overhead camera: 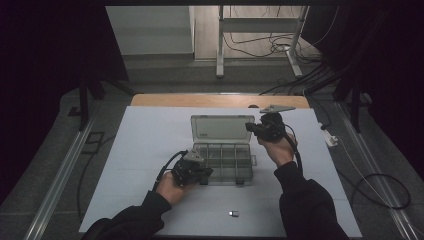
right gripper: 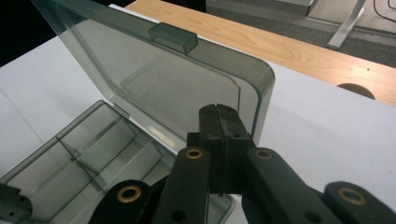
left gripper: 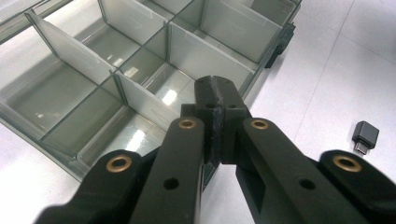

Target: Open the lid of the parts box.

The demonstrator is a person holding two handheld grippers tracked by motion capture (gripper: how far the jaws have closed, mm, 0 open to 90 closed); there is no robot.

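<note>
The clear smoky-grey compartment box [overhead camera: 223, 162] sits mid-surface [overhead camera: 145, 150], long axis running left to right, its lid [overhead camera: 221, 128] standing open on the far side (a latch tab at its top edge). Left tongs [overhead camera: 202, 175], pressed together, hover at its near-left corner; right tongs [overhead camera: 248, 127], likewise closed, are beside the lid's right edge.

My jaws: pressed together, nothing between them, tips over the near rim of the organiser box [left gripper: 140, 60].
Box: clear grey, divided compartments, all bare.
Worktop [left gripper: 327, 70]: white.
Adapter [left gripper: 365, 136]: small, black, lying right of my jaws.
</note>
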